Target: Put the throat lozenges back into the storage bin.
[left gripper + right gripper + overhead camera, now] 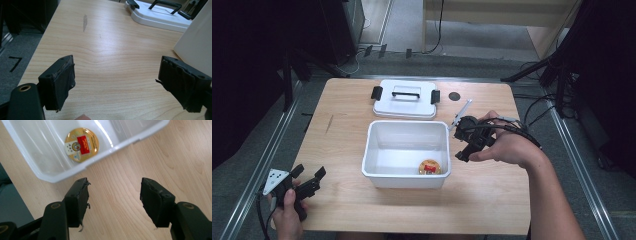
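Now the round tin (81, 144) lies in the white bin (57, 178), right gripper (115, 200) open

A light wooden table (362, 210) stands on grey carpet (592, 165), with metal rails (257, 170) running along the floor at either side. Black cables (537, 107) trail across the carpet on the right. Beyond the table stands pale wooden furniture (502, 15); dark equipment (252, 45) fills the left.
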`<action>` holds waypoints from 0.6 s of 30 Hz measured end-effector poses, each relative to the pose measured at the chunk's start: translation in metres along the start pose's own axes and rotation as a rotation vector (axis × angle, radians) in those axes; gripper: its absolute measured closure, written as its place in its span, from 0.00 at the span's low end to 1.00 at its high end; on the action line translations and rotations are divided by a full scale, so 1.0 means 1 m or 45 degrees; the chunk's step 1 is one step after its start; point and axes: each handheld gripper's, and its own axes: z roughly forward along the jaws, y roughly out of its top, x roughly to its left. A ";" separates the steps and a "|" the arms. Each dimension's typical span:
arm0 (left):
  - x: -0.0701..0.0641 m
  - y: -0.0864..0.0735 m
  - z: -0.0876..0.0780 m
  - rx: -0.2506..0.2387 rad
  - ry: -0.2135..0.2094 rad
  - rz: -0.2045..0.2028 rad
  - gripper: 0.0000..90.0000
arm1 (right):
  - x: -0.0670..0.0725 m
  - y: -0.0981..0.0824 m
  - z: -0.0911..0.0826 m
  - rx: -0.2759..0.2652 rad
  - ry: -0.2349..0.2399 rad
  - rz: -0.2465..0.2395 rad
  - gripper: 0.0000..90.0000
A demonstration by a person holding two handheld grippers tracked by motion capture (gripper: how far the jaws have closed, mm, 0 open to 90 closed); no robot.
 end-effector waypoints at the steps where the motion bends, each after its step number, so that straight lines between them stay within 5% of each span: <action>1: 0.000 0.000 0.000 0.000 0.000 0.000 0.16 | -0.001 -0.003 0.001 0.003 -0.005 0.012 0.44; 8: 0.000 0.000 0.000 0.004 -0.001 0.002 0.16 | -0.008 -0.025 0.014 0.011 -0.013 0.078 0.36; 18: 0.000 0.000 0.000 0.004 -0.001 0.003 0.16 | -0.019 -0.055 0.039 -0.036 -0.108 0.273 0.16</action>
